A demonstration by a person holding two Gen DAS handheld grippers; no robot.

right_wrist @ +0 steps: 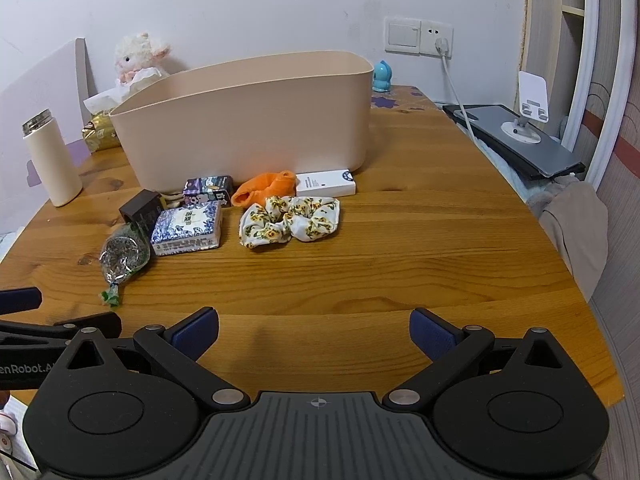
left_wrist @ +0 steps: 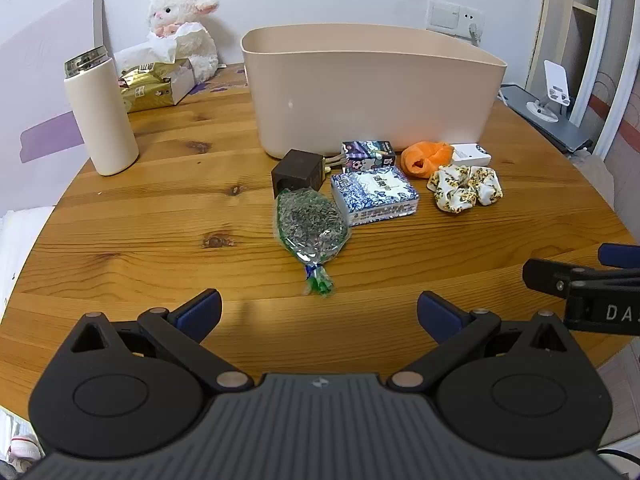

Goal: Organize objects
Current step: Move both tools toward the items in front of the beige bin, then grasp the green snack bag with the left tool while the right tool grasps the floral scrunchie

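Wooden round table (right_wrist: 400, 248), near half bare, open room ahead of both tools. Left gripper (left_wrist: 319, 312) spread wide, holding nothing; right gripper (right_wrist: 314, 330) likewise wide and empty, just beside it at the near edge. Beige storage bin (right_wrist: 256, 120) stands toward the far edge. Clutter sits in a row against its front wall: dark brown block (left_wrist: 298, 170), small printed box (left_wrist: 368, 155), orange cloth (left_wrist: 426, 158), white charger box (right_wrist: 326, 183). Nearer: clear bag of dried bits (left_wrist: 312, 222), blue-white tissue pack (left_wrist: 375, 194), floral scrunchie (right_wrist: 290, 220). Far left edge: cream flask (left_wrist: 100, 114), gold tissue pack (left_wrist: 154, 86), plush lamb (left_wrist: 182, 20). Right side of the table is bare out to its edge.
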